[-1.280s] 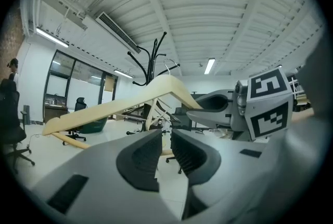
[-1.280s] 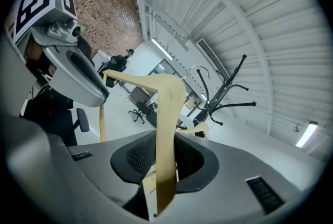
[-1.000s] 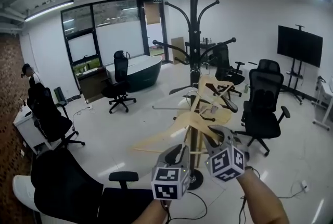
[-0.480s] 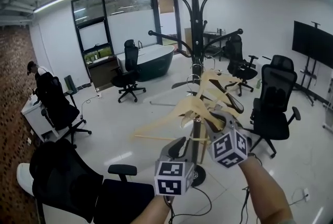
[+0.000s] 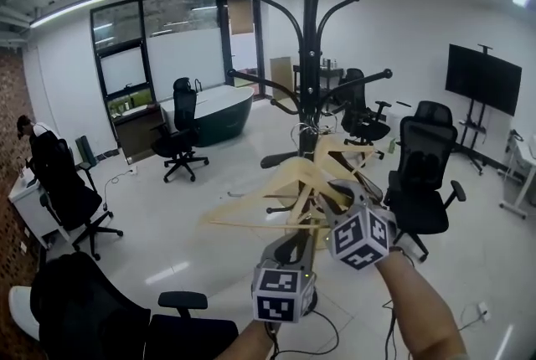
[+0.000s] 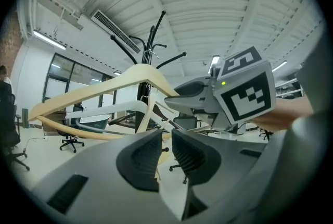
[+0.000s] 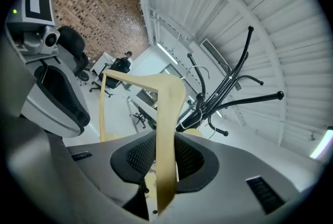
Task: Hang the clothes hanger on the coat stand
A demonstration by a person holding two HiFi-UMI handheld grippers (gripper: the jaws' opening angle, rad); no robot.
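Note:
A black coat stand [image 5: 310, 57] with curved arms rises mid-room, and pale wooden hangers [image 5: 345, 151] hang on it. I hold another wooden hanger [image 5: 280, 182] just in front of the stand, roughly level with those hangers. My right gripper [image 5: 339, 201] is shut on its shoulder, and the wood [image 7: 166, 124] runs up between the pads. My left gripper [image 5: 293, 243] sits lower, at the hanger's bottom bar. Its jaws stand almost together, with a pale strip of the bar [image 6: 67, 132] at the left pad. The stand [image 7: 234, 77] shows close ahead of the right gripper.
Black office chairs [image 5: 419, 174] stand right of the stand and others [image 5: 180, 132] at the left. A dark tub [image 5: 213, 111] sits by the windows and a TV on a stand [image 5: 481, 78] is at far right. A chair back [image 5: 92, 308] is near my left side.
Both grippers have carried the hanger closer to the coat stand and a little higher. The grips on it look the same.

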